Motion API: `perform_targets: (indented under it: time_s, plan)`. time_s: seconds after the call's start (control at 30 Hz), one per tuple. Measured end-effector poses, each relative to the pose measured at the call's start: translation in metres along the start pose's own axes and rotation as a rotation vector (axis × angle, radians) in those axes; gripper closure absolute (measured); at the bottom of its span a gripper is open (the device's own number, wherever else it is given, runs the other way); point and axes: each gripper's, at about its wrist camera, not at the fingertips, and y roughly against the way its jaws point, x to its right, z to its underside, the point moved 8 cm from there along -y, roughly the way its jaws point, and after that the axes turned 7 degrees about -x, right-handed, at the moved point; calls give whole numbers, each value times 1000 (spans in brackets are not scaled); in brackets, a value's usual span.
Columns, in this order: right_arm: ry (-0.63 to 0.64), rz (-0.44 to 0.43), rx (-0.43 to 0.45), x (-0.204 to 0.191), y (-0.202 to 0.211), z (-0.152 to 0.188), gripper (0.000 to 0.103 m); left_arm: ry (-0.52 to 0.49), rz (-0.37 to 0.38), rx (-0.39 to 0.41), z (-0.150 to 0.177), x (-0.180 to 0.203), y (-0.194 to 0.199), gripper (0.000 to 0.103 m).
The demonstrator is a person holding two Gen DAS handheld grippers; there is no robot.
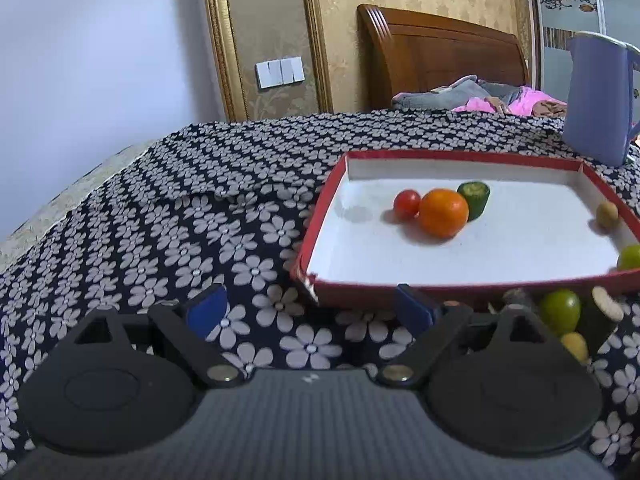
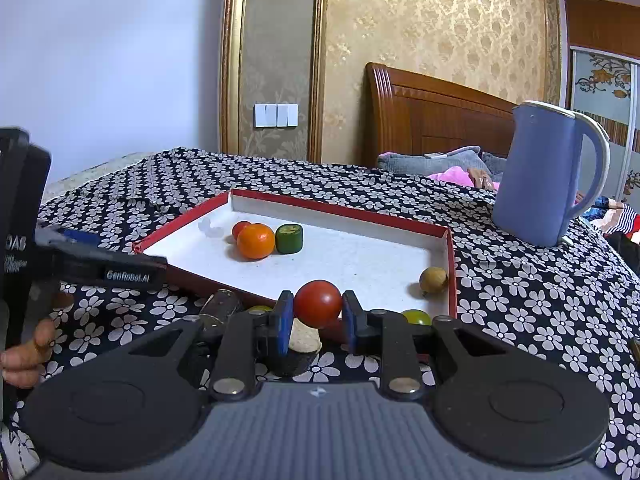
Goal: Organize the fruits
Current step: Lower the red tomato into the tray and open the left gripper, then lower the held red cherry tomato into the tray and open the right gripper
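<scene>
- fingers of the right gripper [image 2: 316, 312] pinch a red tomato [image 2: 319, 303] between the blue pads, held just above the near rim of the red tray [image 2: 451, 268].
- under and just behind those fingers, loose pieces crowd the cloth outside the near rim: a dark cut piece with a pale face [image 2: 302, 344], a dark brown piece [image 2: 221, 307] and a green fruit [image 2: 417, 317] tight against the tray's wall.
- left gripper [image 1: 312, 312] hovers with its fingers spread wide and nothing between them; only flowered cloth [image 1: 160, 220] lies below, and its right finger sits close to the tray's near left corner.
- right of it, outside the tray's near wall, lie a green lime-like fruit [image 1: 560, 310] and a yellow fruit [image 1: 574, 345], close together.
- inside the tray, a small tomato [image 1: 407, 204], an orange [image 1: 443, 213] and a green cut chunk [image 1: 474, 198] stand in a touching row toward the far left; the white floor around them is bare across the middle and near side.
- a brownish fruit [image 2: 433, 280] rests in the near right corner, against the right wall.
- left of the tray the cloth runs open to the table's edge.
- blue jug [image 2: 544, 176] stands on the cloth past the tray's far right corner, apart from it.
- wooden headboard [image 2: 420, 108] and papered wall stand beyond.
</scene>
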Motion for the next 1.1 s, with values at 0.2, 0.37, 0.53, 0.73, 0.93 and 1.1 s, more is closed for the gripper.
perform_targets:
  time_s: [0.2, 0.37, 0.53, 0.73, 0.93, 1.1]
  plan:
    - [13, 11, -2, 1, -4, -7, 78, 31, 15, -28, 10, -3, -6, 12]
    - [25, 27, -1, 5, -13, -19, 78, 31, 24, -19, 12, -2, -6, 11]
    - [30, 39, -12, 10, -27, -31, 78, 22, 26, -1, 13, 1, -1, 7]
    - [14, 80, -42, 25, -58, -53, 78, 22, 41, -8, 13, 2, -3, 6]
    - [-36, 121, -90, 44, -98, -65, 78, 40, 48, -12, 13, -1, -4, 6]
    - [-68, 155, -142, 55, -130, -63, 78, 50, 53, -16, 14, -3, -4, 6]
